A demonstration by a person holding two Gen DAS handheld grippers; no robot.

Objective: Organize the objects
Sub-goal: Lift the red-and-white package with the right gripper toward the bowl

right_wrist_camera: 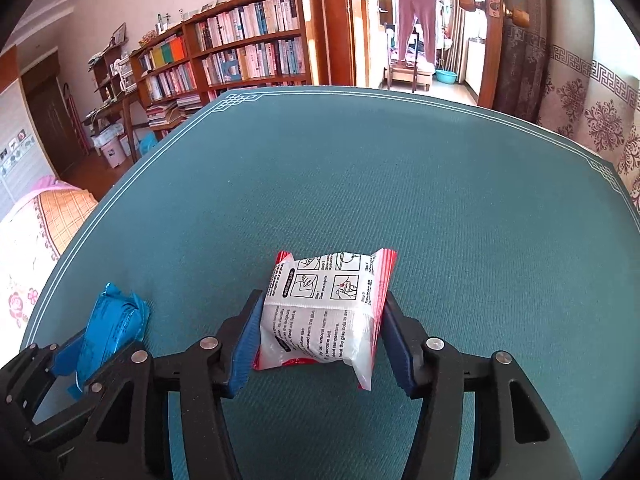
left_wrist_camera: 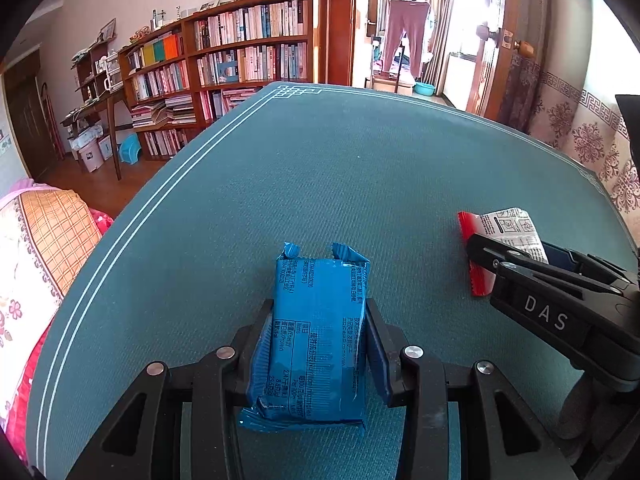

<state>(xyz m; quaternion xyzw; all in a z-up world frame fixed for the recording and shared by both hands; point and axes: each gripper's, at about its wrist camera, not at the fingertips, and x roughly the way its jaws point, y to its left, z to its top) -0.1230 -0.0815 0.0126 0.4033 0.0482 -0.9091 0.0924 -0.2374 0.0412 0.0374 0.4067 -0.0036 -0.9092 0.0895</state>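
My left gripper (left_wrist_camera: 318,308) is shut on a blue snack packet (left_wrist_camera: 316,340), its pads pressed against the packet's sides just above the teal table mat (left_wrist_camera: 320,180). My right gripper (right_wrist_camera: 322,300) is shut on a white and red printed packet (right_wrist_camera: 328,308) and holds it over the mat (right_wrist_camera: 360,180). In the left wrist view the right gripper (left_wrist_camera: 484,248) and its packet (left_wrist_camera: 504,228) show at the right. In the right wrist view the left gripper (right_wrist_camera: 96,332) with the blue packet (right_wrist_camera: 112,320) shows at the lower left.
The mat has a white line border; its edges fall off at the left and far side. A patterned sofa cushion (left_wrist_camera: 44,248) lies left of the table. A bookshelf (left_wrist_camera: 224,64) and a doorway (left_wrist_camera: 408,28) stand beyond. A patterned curtain (left_wrist_camera: 592,136) hangs at the right.
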